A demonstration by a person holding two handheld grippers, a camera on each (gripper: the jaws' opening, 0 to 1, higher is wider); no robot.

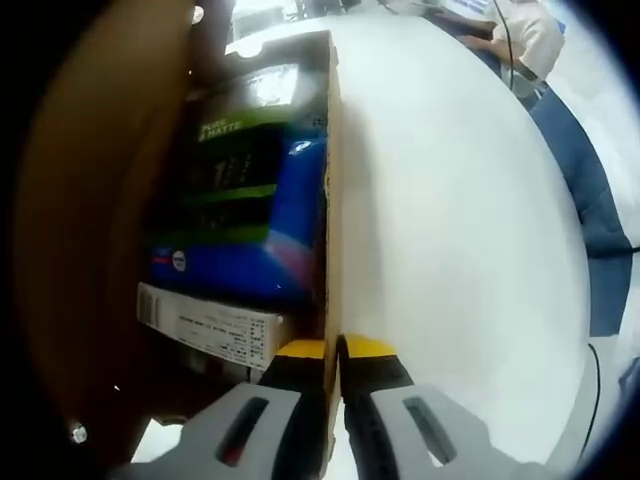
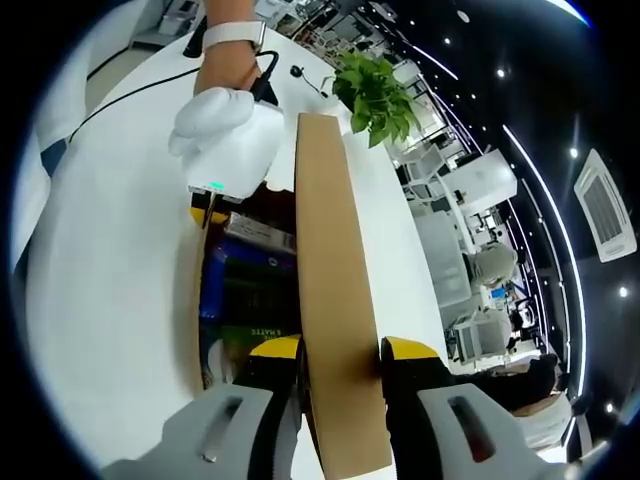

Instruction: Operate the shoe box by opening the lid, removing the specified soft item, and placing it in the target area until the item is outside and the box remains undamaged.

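Lid up, item not yet out of the box.

The box (image 1: 330,200) sits on the white counter (image 1: 460,220) with its lid (image 2: 335,300) raised on edge; opening looks done, removal and placing remain. The left gripper (image 1: 332,350) pinches the box's thin side wall, jaws nearly together; the right gripper (image 2: 340,355) pinches the lid's edge, jaws set apart by its width. Inside lies a glossy blue-and-green pack (image 1: 245,190), presumably the soft item, flat in the box with its long axis along the box's length, running away from both grippers. A gloved hand (image 2: 225,125) holds the left gripper at the far end.
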